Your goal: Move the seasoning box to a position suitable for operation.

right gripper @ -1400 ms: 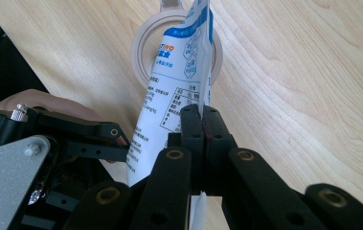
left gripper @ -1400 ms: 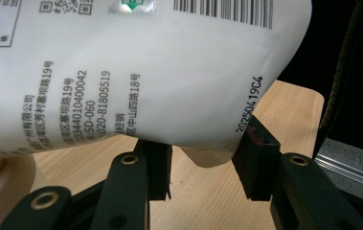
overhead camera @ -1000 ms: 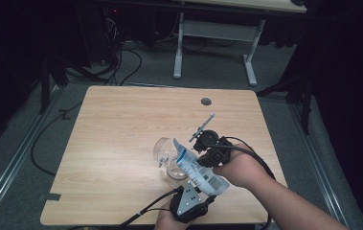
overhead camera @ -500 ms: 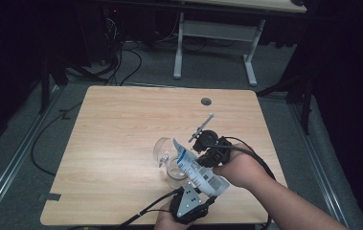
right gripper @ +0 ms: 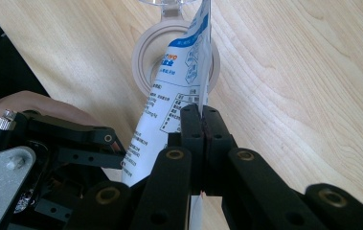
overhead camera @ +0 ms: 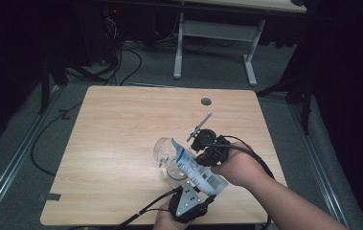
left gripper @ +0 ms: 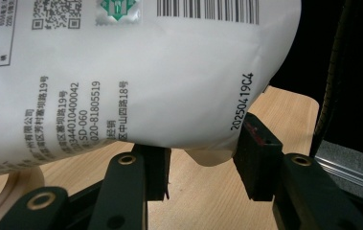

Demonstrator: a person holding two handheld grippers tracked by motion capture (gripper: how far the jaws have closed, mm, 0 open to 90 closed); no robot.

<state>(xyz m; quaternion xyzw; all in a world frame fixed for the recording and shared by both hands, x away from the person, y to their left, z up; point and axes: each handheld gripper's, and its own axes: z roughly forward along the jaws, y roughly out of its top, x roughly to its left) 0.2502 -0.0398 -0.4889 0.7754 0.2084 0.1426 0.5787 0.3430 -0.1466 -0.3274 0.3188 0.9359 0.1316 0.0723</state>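
Observation:
A white pouch (overhead camera: 196, 170) with blue print and a barcode hangs tilted over a clear jar (overhead camera: 173, 176), whose flip lid (overhead camera: 161, 149) stands open to the left. My right gripper (overhead camera: 202, 144) is shut on the pouch's thin side seam (right gripper: 203, 72), and below it lies the jar's round rim (right gripper: 143, 60). My left gripper (overhead camera: 197, 190) comes up from the near table edge, its jaws set wide. The bulging bottom of the pouch (left gripper: 121, 72) is held between its pads (left gripper: 255, 158). My left gripper (left gripper: 203, 163) points across the wooden table (left gripper: 289, 105).
A cable hole (overhead camera: 206, 101) sits near the far edge of the table (overhead camera: 121, 124). The table's left half and far side are bare wood. A second desk's legs (overhead camera: 179, 43) and cables (overhead camera: 121, 62) are on the floor beyond.

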